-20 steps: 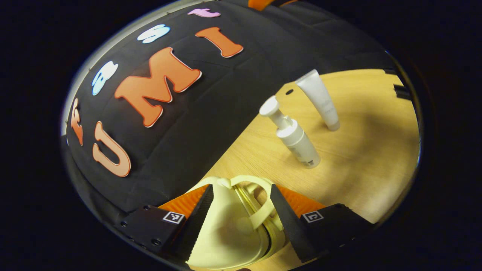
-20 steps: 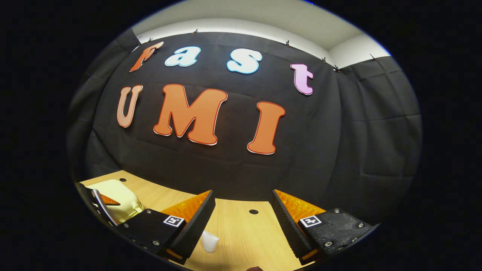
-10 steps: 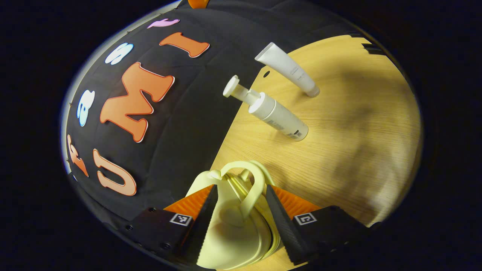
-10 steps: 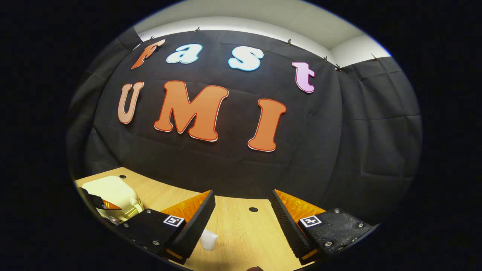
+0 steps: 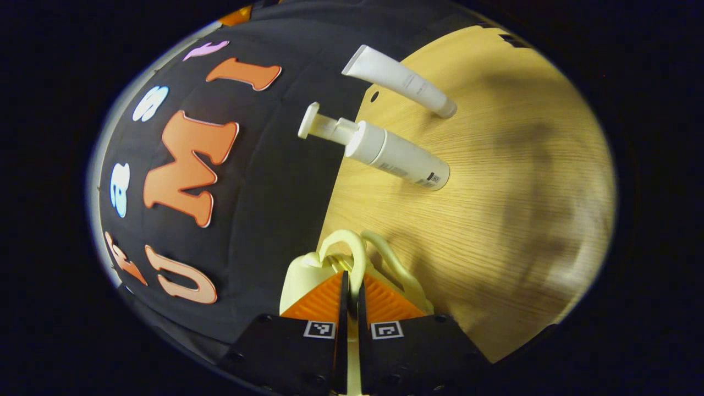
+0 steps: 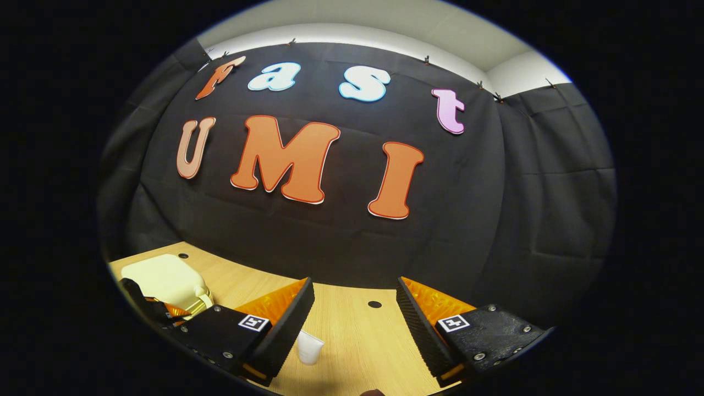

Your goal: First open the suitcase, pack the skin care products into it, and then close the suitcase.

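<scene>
The left gripper (image 5: 350, 286) clenches the cream suitcase's handle (image 5: 352, 254); pump bottle (image 5: 385, 154) and tube (image 5: 401, 82) stand ahead. The right gripper (image 6: 355, 316) gapes released.

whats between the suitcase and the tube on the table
In the left gripper view, the pump bottle stands between the suitcase and the tube, with bare table either side.

In my left gripper view, the small cream hard-shell suitcase (image 5: 308, 272) stands nearest on the pale wooden table (image 5: 522, 220); beyond it the white pump bottle (image 5: 385, 157), then the white squeeze tube (image 5: 399, 81).
</scene>
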Demonstrator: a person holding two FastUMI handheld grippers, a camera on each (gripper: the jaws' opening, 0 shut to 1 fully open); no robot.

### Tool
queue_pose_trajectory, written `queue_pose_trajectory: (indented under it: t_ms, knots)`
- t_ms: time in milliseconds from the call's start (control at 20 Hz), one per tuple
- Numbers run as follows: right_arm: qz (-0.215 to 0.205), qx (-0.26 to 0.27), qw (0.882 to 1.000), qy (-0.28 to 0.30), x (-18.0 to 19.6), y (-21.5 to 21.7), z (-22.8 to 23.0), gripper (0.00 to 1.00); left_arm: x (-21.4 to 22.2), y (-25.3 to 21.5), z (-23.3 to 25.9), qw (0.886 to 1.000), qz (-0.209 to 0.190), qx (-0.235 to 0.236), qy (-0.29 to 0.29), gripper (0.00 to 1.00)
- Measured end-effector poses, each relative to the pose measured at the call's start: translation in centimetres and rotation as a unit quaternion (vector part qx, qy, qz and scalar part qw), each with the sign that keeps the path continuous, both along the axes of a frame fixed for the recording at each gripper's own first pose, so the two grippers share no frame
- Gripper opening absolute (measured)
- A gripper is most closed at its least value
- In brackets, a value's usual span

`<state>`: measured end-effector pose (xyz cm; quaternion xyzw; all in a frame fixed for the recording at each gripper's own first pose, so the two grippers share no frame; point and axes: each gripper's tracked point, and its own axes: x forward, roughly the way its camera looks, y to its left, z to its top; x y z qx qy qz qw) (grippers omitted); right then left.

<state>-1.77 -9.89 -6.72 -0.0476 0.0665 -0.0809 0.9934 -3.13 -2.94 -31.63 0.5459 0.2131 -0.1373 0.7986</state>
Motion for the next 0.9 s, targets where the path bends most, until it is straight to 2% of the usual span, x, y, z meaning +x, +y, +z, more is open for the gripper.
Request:
queue_pose_trajectory:
  t_ms: [200, 400, 750, 900]
  knots:
    - [0.005, 0.001, 1.0, 0.004, 0.3, 0.8, -0.3, 0.96, 0.5, 1.0, 4.0, 0.998, 0.027, -0.05, -0.023, 0.09]
    - [0.015, -0.002, 1.0, 0.001, 0.9, 2.0, 0.0, 0.96, 1.6, 3.0, 8.5, 0.99, 0.061, -0.116, -0.046, 0.08]
    - [0.033, -0.001, 0.999, 0.005, 2.2, 4.4, 0.0, 0.95, 2.9, 8.3, 14.3, 0.967, 0.12, -0.211, -0.084, 0.07]
    - [0.038, -0.003, 0.999, 0.005, 2.5, 5.2, 0.1, 0.96, 3.9, 10.8, 16.6, 0.952, 0.15, -0.251, -0.094, 0.07]
